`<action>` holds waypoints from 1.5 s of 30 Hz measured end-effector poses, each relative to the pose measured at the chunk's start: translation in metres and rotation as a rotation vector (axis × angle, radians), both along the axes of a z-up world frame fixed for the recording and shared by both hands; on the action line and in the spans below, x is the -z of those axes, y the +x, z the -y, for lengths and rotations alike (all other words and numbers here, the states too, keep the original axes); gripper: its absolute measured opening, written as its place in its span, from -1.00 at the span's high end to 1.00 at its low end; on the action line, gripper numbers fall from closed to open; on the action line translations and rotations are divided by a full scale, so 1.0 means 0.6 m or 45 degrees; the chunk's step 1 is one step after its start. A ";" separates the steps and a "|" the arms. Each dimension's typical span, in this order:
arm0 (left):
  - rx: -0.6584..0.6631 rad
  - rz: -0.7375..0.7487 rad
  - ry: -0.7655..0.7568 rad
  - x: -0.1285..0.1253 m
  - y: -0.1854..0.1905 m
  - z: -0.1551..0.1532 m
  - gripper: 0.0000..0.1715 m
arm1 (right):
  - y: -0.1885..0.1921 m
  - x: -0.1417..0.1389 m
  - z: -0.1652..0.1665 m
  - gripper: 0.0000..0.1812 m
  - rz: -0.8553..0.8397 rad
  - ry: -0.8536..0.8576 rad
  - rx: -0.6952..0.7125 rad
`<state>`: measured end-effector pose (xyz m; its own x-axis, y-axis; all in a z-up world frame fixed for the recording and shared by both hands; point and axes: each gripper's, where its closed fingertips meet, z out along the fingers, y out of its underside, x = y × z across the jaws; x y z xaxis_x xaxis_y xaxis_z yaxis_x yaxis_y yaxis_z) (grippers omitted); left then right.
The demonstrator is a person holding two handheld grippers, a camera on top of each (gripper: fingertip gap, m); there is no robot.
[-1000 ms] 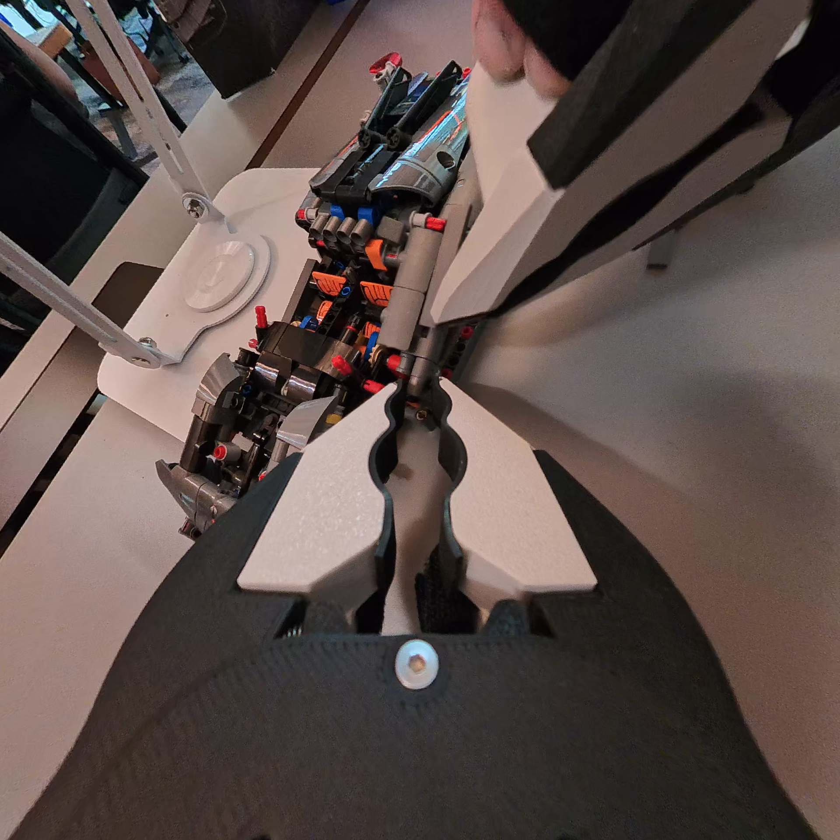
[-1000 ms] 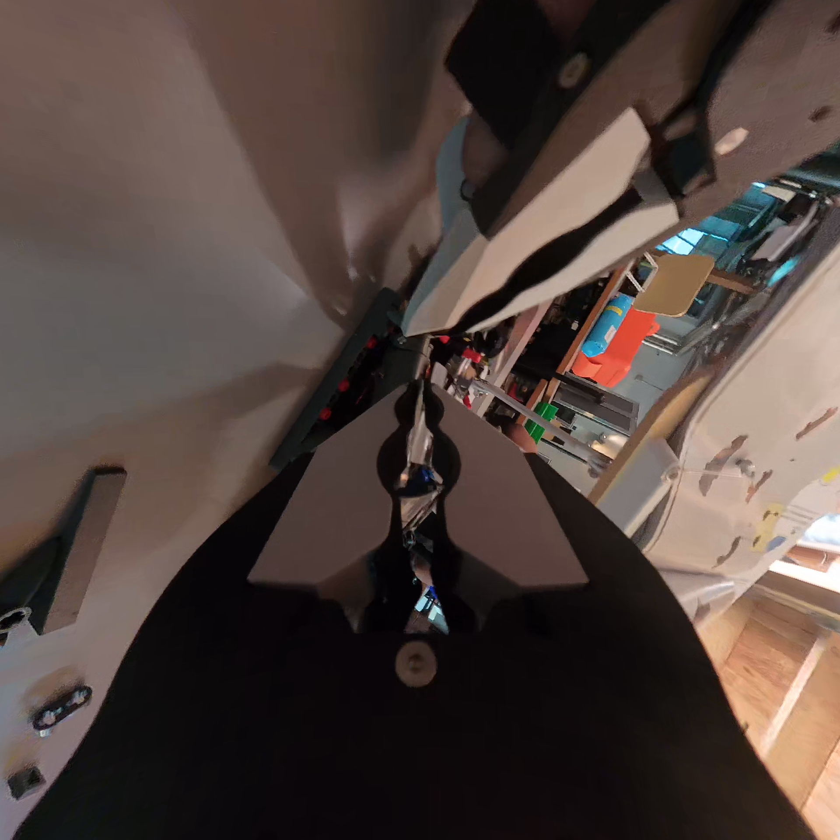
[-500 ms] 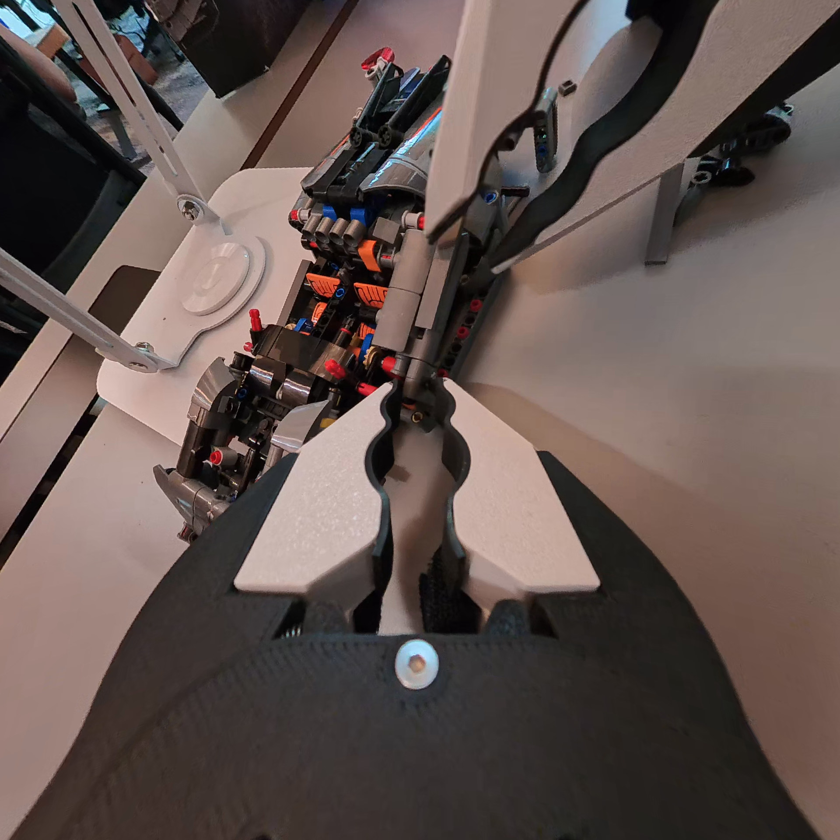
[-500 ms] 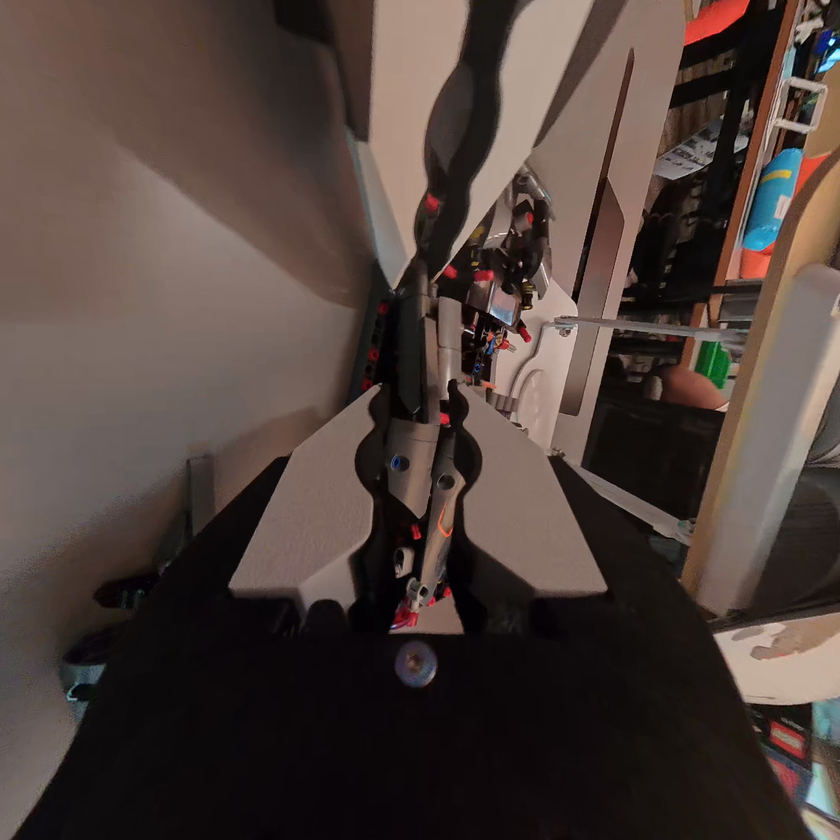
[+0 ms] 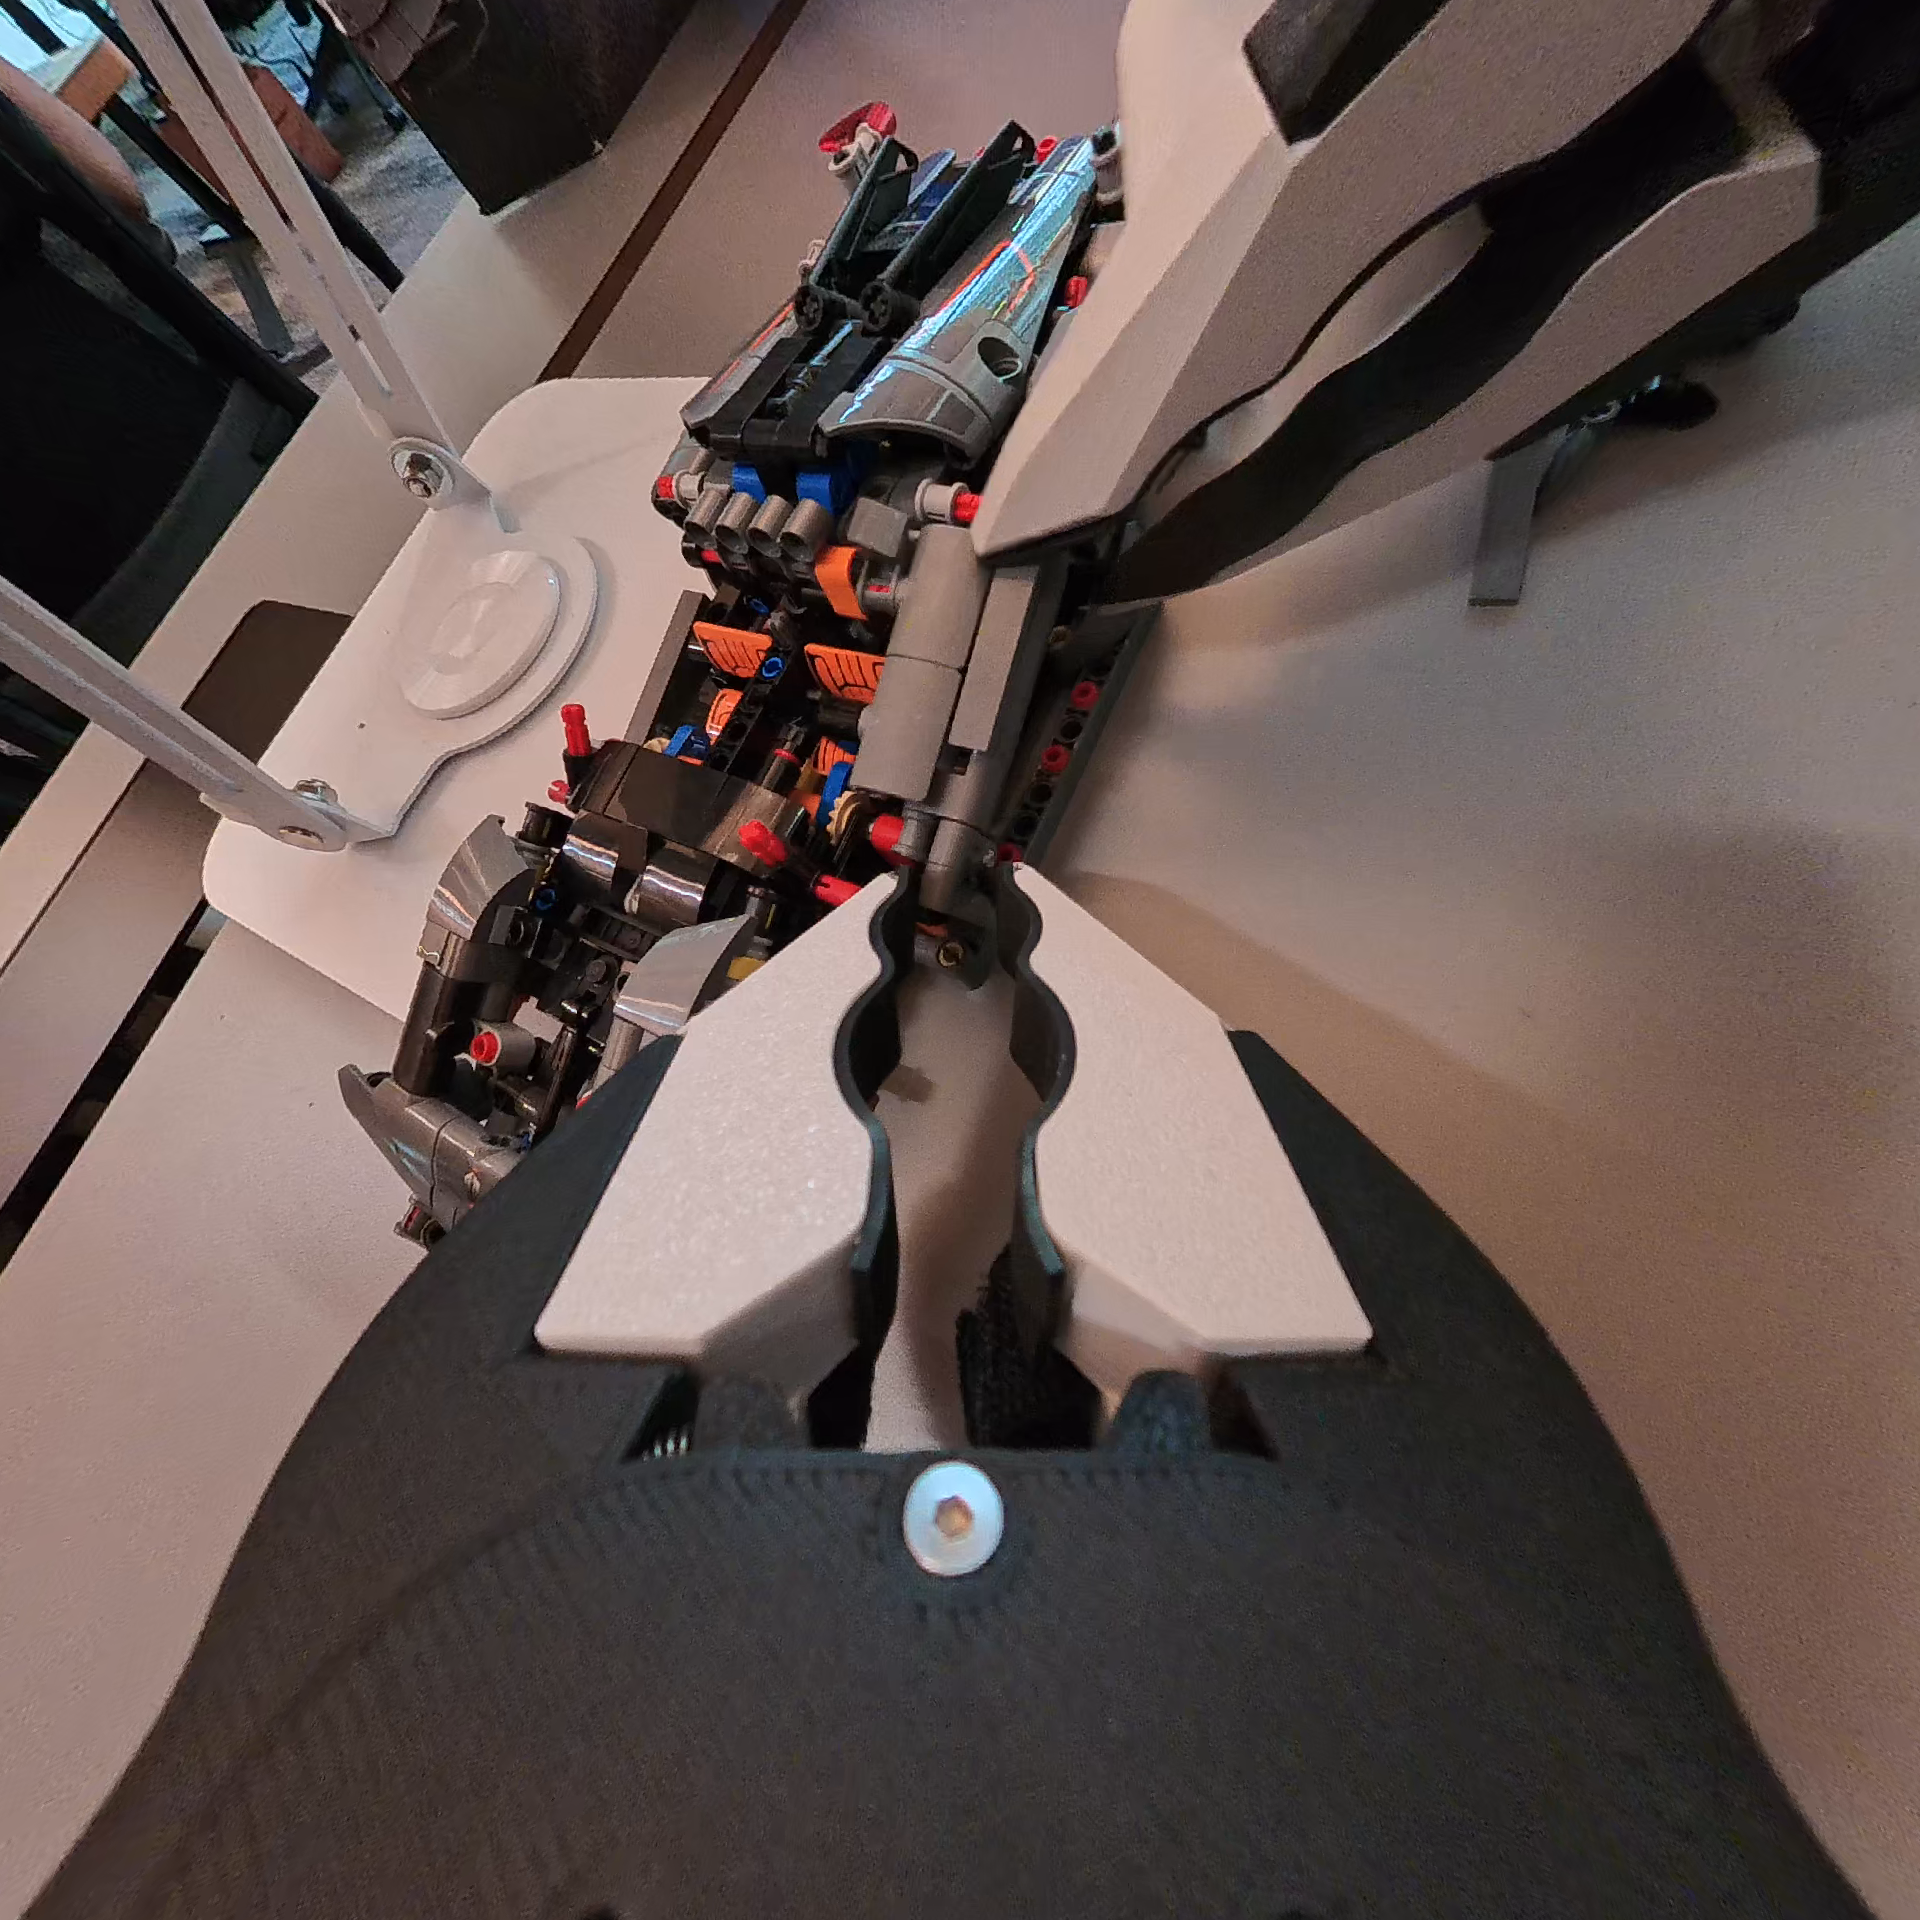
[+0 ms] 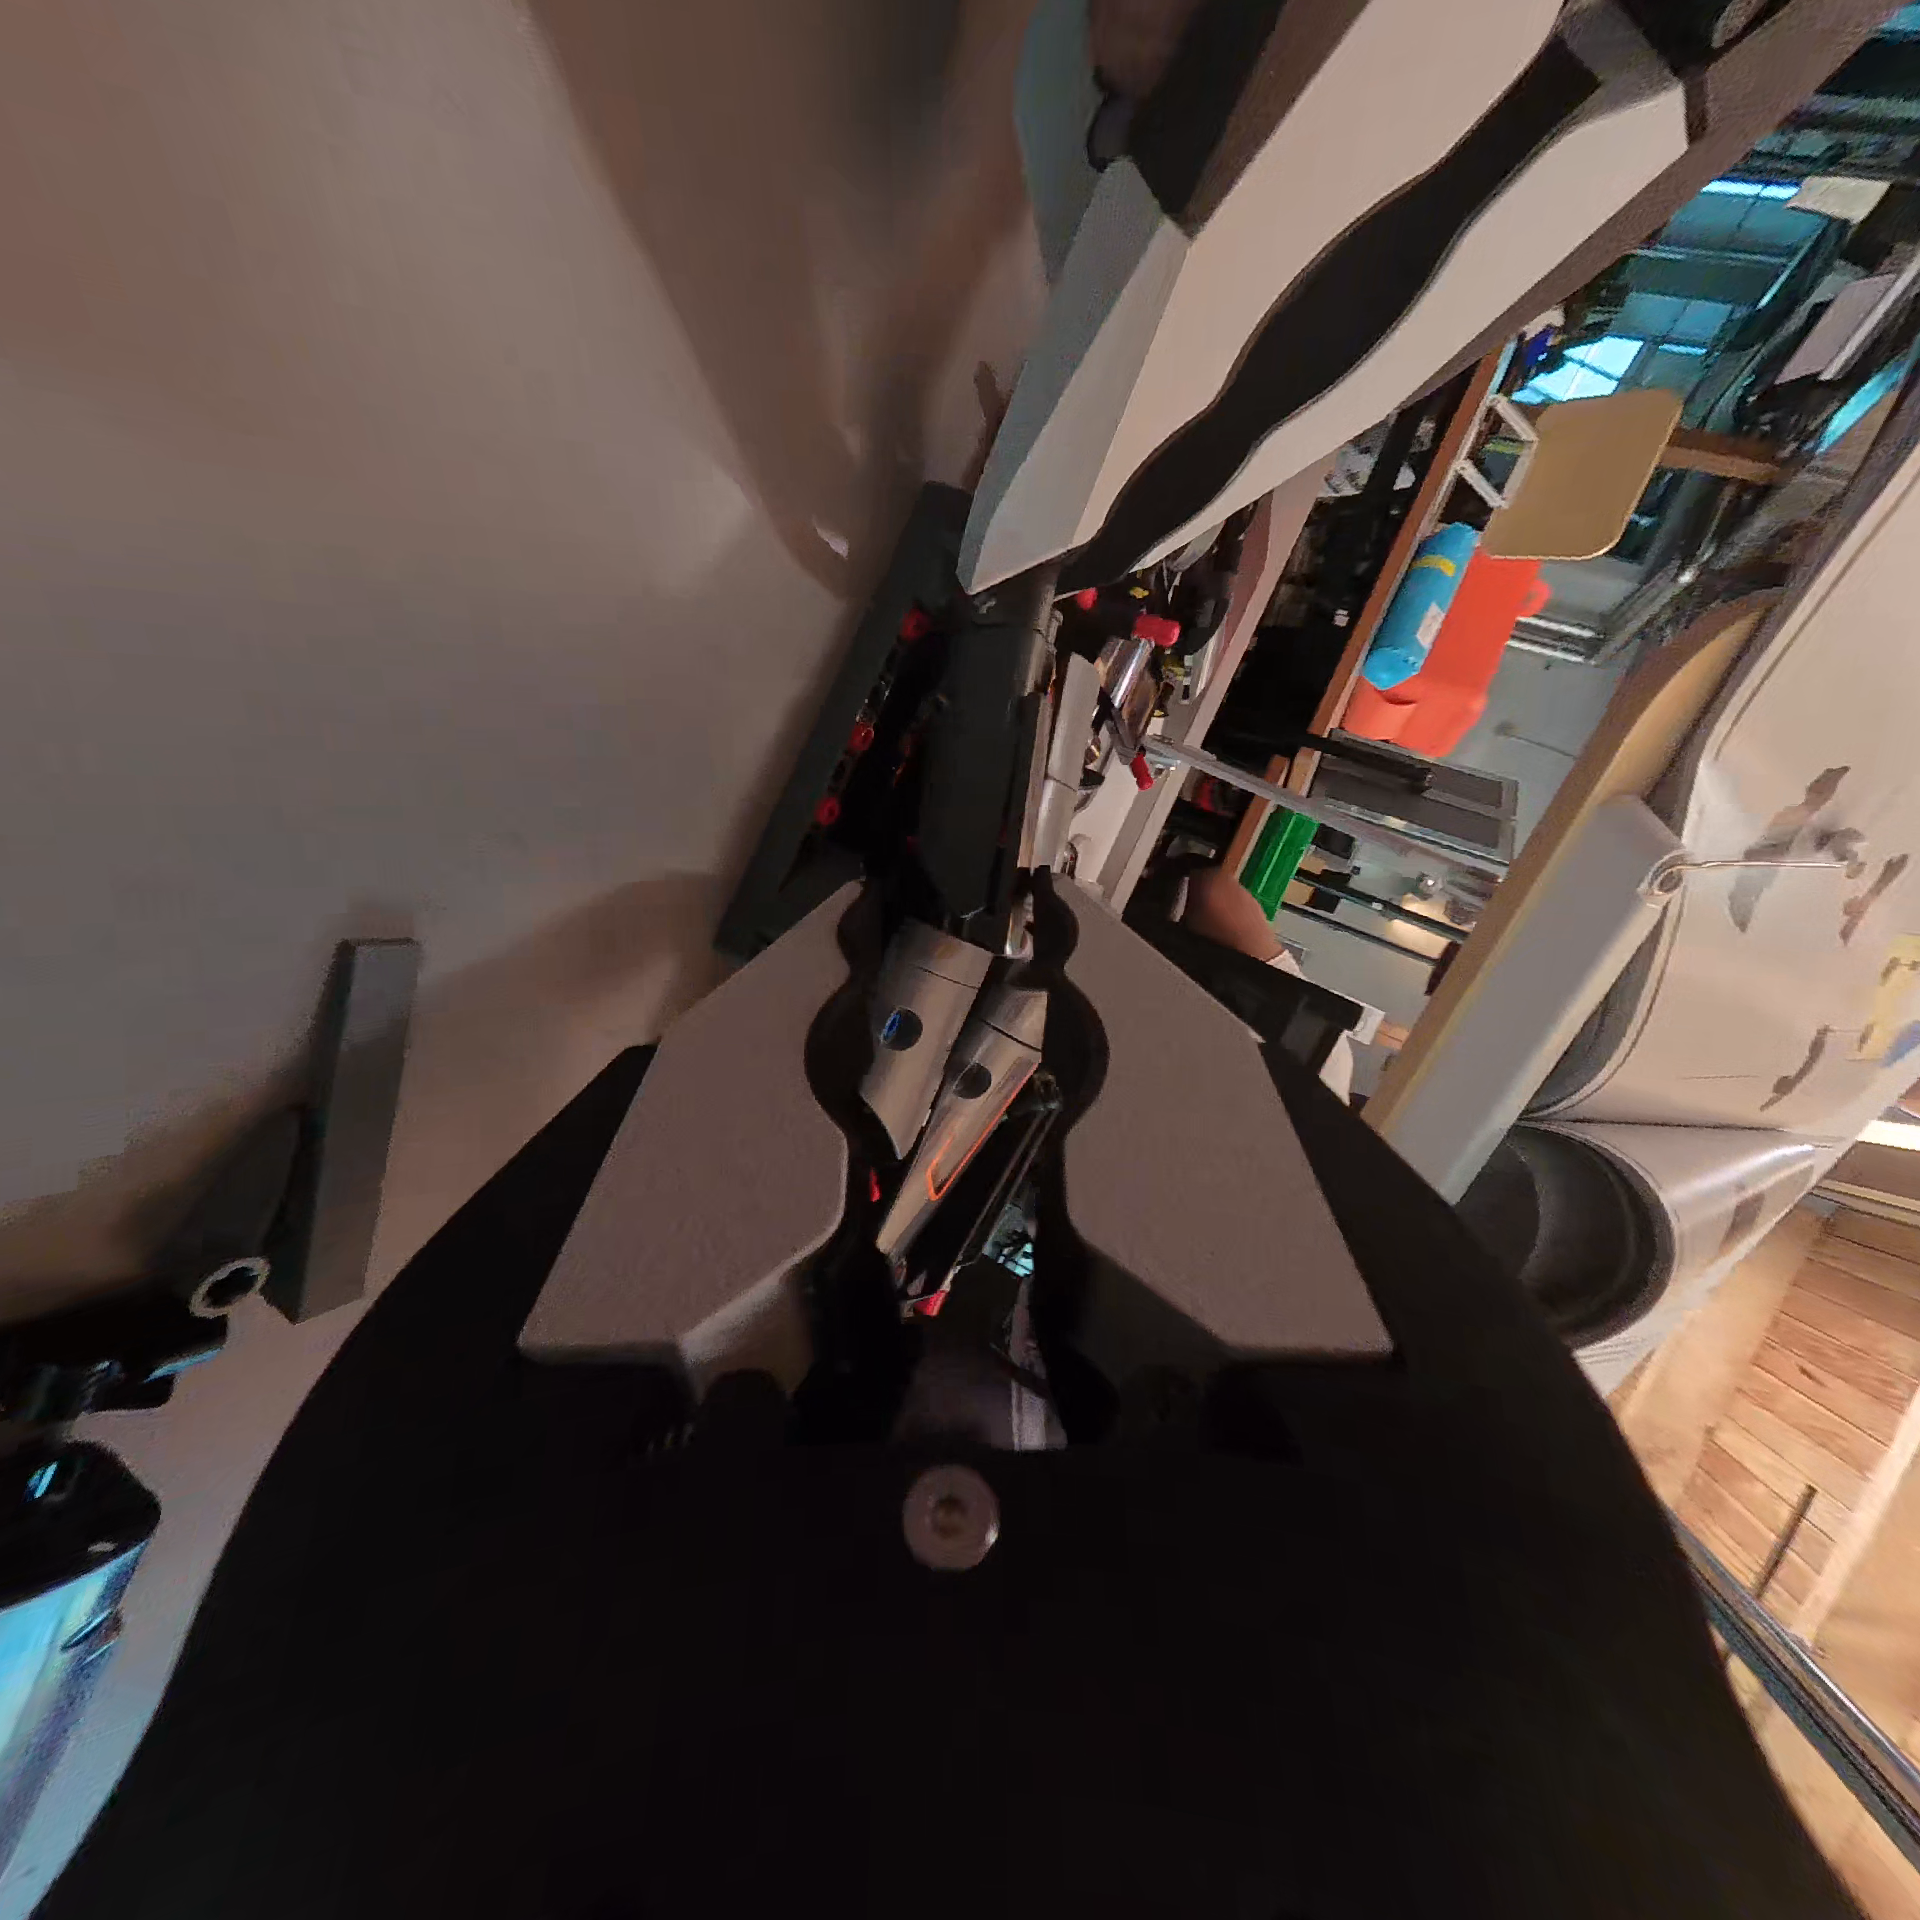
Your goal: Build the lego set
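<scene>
Left wrist view: a long lego model (image 5: pixel 831 665), dark grey and black with red pins, orange panels and blue connectors, lies on its side on a pale table (image 5: pixel 1455 935), its far half resting over a white lamp base (image 5: pixel 457 644). The left gripper (image 5: pixel 951 904) closes on the near end of a grey beam (image 5: pixel 925 707) that runs along the model's upper edge; its jaws stand narrowly apart, with the beam's end and a small pin between them. The right gripper (image 5: pixel 1049 551) reaches in from the top right, its tips at the far end of the same beam, and its jaws look nearly closed.

Right wrist view: the right gripper (image 6: pixel 951 904) straddles the pointed grey and black end of the model (image 6: pixel 956 1049), which fills the gap between its fingers; whether the pads actually press on it cannot be told. The left gripper (image 6: pixel 1023 566) shows opposite, at the other end.

Progress: the build appears far advanced. The frame, the panelled nose and the inner gearing are assembled into one rigid body. The step in hand is judged to be seating or aligning the grey side beam. Work remains: a loose grey strip (image 6: pixel 348 1122) and a black part (image 6: pixel 114 1340) lie apart on the table, unattached, and many red pins along the model's edge stand exposed with nothing fitted over them.
</scene>
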<state>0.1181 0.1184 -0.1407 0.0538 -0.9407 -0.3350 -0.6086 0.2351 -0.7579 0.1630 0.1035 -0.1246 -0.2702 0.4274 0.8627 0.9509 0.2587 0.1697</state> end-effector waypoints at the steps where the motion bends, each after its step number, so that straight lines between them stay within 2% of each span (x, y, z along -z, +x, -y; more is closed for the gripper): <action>1: 0.000 0.000 0.000 0.000 0.000 0.000 0.85 | 0.000 -0.002 -0.002 0.73 0.004 0.019 -0.012; 7: 0.000 0.002 -0.006 0.000 0.000 0.000 0.86 | -0.003 0.001 -0.003 0.82 0.066 0.060 -0.049; 18: -0.001 -0.004 -0.004 0.001 0.001 -0.001 0.85 | -0.001 0.004 -0.002 0.87 0.125 0.069 -0.011; 25: -0.002 -0.015 -0.004 0.003 0.000 -0.001 0.83 | -0.008 -0.008 0.000 0.81 0.051 0.044 -0.015; 31: 0.001 -0.010 -0.001 0.002 0.001 -0.001 0.83 | -0.021 0.005 0.004 0.80 0.073 0.046 -0.038; 39: 0.003 -0.007 -0.003 0.002 0.001 0.000 0.85 | -0.023 0.006 -0.004 0.86 0.104 0.039 -0.052; 41: 0.004 -0.007 -0.003 0.002 0.002 0.000 0.86 | -0.030 -0.001 -0.001 1.00 0.079 0.025 -0.064; 45: 0.002 -0.007 0.003 0.001 0.002 0.000 0.84 | -0.034 -0.003 -0.001 1.00 0.027 -0.048 -0.057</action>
<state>0.1192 0.1187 -0.1414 0.0508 -0.9398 -0.3379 -0.6123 0.2379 -0.7540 0.1424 0.1039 -0.1226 -0.3081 0.4462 0.8402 0.9345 0.3077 0.1793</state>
